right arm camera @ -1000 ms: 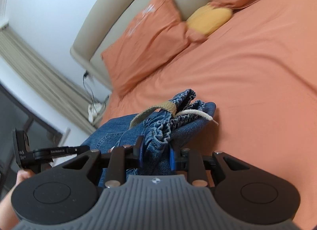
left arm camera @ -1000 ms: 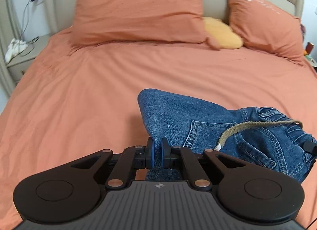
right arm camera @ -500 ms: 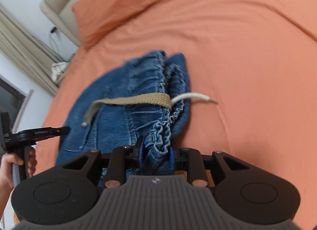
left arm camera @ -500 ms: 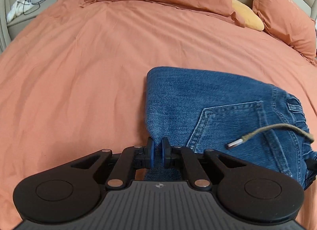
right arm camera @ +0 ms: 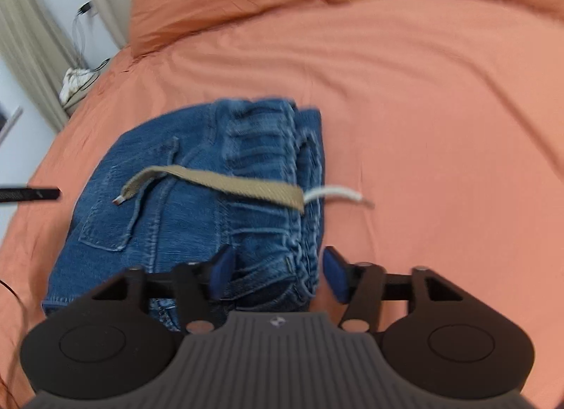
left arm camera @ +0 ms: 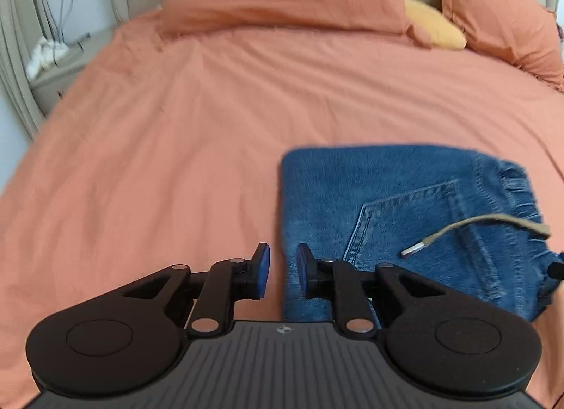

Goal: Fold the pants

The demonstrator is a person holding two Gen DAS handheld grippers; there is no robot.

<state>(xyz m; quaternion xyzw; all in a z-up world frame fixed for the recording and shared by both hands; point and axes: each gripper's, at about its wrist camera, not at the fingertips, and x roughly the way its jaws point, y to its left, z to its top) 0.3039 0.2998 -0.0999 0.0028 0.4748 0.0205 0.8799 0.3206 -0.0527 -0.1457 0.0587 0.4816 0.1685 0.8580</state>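
Folded blue denim pants (left arm camera: 405, 211) lying flat on the orange bed (left arm camera: 211, 127)
Back pocket up, tan drawstring (right arm camera: 225, 183) across the waistband; left gripper (left arm camera: 281, 273) spread, right gripper (right arm camera: 276, 271) spread, both holding nothing.

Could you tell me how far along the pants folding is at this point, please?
Mostly done, it seems: the jeans lie in a compact folded bundle on the bed. In hand: nothing; the left hand-held gripper and right hand-held gripper are both open around the jeans' edges. Possibly left: tucking in the tan drawstring lying loose across the top, and drawing the grippers away.
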